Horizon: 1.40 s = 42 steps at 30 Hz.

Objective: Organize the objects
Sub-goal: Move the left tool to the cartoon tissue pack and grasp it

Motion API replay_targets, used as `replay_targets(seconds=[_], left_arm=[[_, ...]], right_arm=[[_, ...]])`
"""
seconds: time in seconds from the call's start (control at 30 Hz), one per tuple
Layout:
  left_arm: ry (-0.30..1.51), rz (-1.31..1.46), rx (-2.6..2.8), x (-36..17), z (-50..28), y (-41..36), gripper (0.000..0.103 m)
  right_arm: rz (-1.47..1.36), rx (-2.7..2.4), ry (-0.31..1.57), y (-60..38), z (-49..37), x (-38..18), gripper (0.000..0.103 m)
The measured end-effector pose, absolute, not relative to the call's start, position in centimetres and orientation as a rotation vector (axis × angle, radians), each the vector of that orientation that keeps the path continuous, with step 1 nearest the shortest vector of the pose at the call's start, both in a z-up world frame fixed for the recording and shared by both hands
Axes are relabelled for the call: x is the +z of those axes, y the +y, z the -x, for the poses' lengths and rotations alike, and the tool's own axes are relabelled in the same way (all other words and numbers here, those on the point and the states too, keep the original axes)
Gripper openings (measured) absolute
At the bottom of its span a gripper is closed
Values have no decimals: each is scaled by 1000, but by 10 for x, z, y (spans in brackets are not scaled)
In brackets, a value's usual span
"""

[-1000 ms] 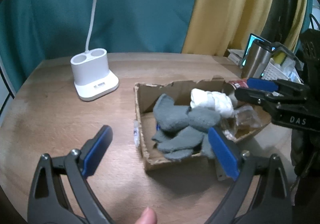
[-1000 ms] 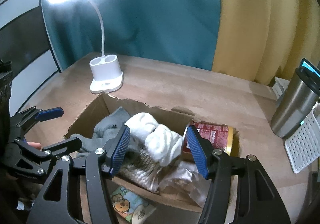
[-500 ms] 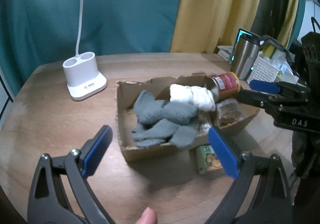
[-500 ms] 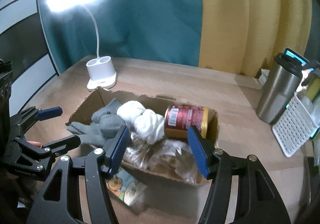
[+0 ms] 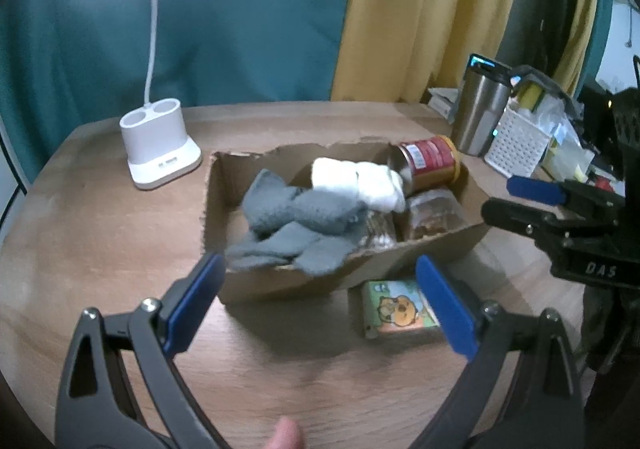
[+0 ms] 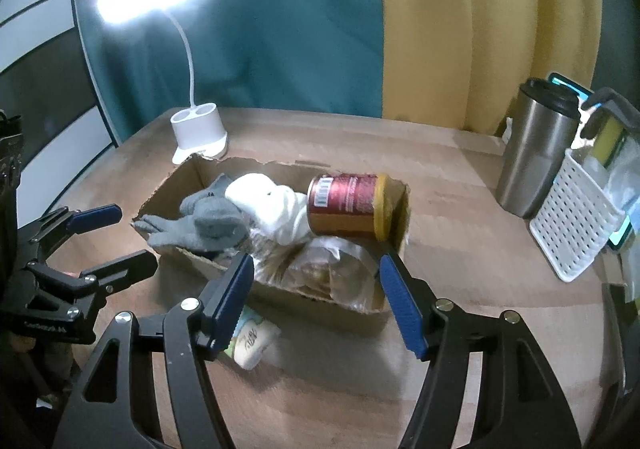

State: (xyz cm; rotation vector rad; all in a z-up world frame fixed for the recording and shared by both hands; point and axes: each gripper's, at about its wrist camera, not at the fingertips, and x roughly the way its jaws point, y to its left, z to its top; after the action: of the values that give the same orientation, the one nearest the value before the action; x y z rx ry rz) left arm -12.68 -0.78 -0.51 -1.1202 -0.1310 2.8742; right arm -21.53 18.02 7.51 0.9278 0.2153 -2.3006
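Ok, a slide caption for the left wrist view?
Open left gripper facing torn cardboard box of grey socks, red can.

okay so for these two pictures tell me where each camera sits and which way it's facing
Left wrist: on the left gripper, angled down at the cardboard box from its sock end; open fingers, a fingertip, the right gripper.
Right wrist: on the right gripper, its jaws opening and empty, facing the box's can end; left gripper at left.
Shared: box, grey socks, desk lamp, steel tumbler.
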Motion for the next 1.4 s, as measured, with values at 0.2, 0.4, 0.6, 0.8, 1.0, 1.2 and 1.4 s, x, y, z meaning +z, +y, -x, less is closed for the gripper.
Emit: replay_targets(seconds=[0.2,0.4,0.6,0.8,1.0,1.2,1.4], left_arm=[[-155,1188,2825,-22,130,6,98],[-194,1197,2802,-32,131,14,98],[-162,1242,2785,-42,135,27,98],[-67,1263,2776,-51,138,47,98],[-16,1292,2790,-58,142,59,98],[-6,1304,2785,-66,142,69,96],[-10,1336,2749,-71,145,70,66]], right_arm=[[-945,-2303,194,195,214,69,69],[-960,-2299,186,206,216,63,69],[-979,-2289,173,215,217,56,69],[-995,-2279,160,224,220,49,69],[-997,-2277,141,230,222,47,69],[-1006,-2267,139,232,221,43,69],[-1012,-2268,139,235,219,42,69]])
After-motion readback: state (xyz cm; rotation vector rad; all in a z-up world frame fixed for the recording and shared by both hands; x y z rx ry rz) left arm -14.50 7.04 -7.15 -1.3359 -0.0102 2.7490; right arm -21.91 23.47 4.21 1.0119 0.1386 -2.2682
